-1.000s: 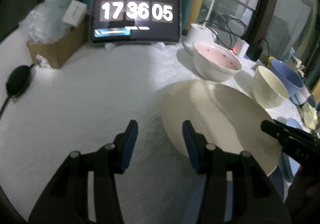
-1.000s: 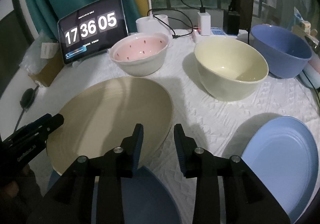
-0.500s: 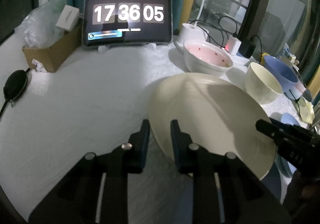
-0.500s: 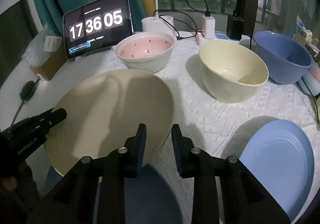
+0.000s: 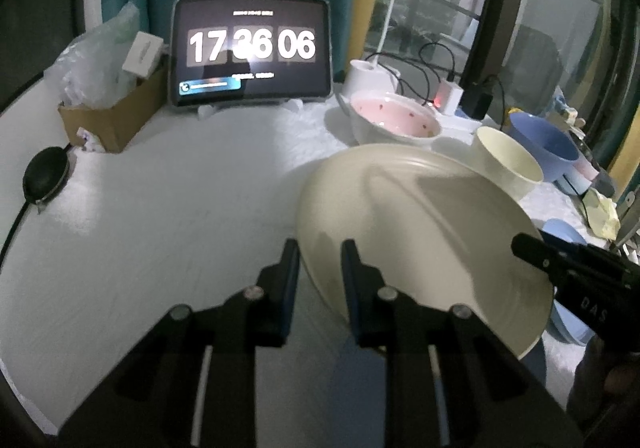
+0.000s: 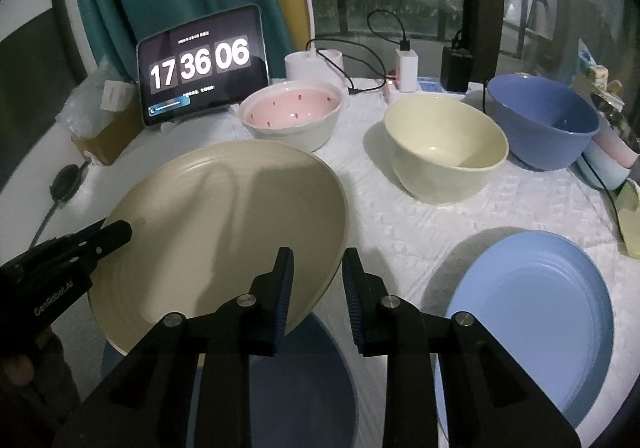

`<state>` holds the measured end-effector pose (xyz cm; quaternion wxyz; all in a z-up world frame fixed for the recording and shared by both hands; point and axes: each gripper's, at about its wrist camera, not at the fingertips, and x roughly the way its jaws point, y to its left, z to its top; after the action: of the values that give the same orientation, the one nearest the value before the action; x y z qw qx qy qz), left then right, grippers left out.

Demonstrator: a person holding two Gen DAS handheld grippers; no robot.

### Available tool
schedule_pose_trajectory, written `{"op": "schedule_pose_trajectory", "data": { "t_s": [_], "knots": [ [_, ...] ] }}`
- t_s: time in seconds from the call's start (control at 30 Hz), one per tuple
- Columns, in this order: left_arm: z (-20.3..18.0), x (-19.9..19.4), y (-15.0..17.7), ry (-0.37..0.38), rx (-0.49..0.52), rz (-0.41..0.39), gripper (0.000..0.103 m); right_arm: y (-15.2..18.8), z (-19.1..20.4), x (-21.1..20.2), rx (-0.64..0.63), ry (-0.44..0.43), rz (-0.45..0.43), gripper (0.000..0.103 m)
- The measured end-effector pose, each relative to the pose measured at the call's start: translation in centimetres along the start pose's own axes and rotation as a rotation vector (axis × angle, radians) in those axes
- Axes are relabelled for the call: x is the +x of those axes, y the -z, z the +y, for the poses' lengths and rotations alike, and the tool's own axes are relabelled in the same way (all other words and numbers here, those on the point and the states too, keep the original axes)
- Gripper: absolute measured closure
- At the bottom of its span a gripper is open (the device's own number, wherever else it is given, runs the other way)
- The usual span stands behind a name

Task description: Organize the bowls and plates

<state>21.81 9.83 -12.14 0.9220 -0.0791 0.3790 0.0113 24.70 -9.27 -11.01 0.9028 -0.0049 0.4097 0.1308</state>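
Observation:
A large cream plate (image 5: 424, 232) (image 6: 228, 224) is held off the table between my two grippers, tilted. My left gripper (image 5: 320, 260) is shut on its left rim. My right gripper (image 6: 316, 272) is shut on its right rim. A dark blue plate (image 6: 296, 384) lies below the cream one. A light blue plate (image 6: 532, 308) lies on the table at the right. A pink-lined white bowl (image 6: 292, 115), a cream bowl (image 6: 444, 151) and a blue bowl (image 6: 540, 119) stand in a row behind.
A tablet clock (image 6: 200, 63) stands at the back left beside a cardboard box (image 5: 112, 115) with plastic bags. A white lamp base (image 5: 368, 75), chargers and cables (image 6: 372, 43) sit at the back. A black round object (image 5: 44, 175) lies at the left edge.
My left gripper closed from wide open onto the cream plate's left rim. Both grippers lifted the plate higher off the dark blue plate and tilted it.

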Motion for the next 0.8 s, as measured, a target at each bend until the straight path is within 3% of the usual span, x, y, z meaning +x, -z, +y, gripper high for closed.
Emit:
{"op": "schedule_pose_trajectory", "data": {
  "t_s": [0.8],
  "knots": [
    [-5.8,-3.4,1.6,0.037,0.086,-0.029,0.081,3.0,-4.3,-5.3,0.071,0.026,-0.068,0.076]
  ]
}}
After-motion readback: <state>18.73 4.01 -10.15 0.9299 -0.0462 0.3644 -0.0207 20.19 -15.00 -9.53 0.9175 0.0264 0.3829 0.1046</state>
